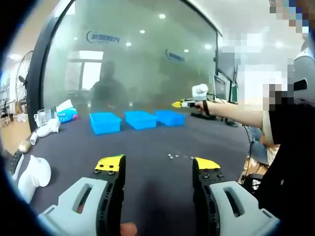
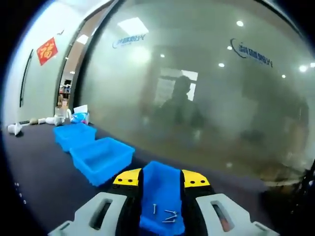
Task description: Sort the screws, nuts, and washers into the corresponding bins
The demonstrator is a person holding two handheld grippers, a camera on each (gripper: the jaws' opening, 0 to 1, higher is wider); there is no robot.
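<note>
Both the left gripper [image 1: 157,164] and right gripper [image 2: 160,179] are held wide, empty; screws [image 2: 165,215] lie in the nearest bin [image 2: 160,196]; small parts [image 1: 179,156], perhaps nuts, are scattered on the table [image 1: 147,142].

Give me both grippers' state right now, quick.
Left gripper: open, nothing between its fingers, raised over the dark table.
Right gripper: open, holding nothing, poised above the blue bin with screws in it.
</note>
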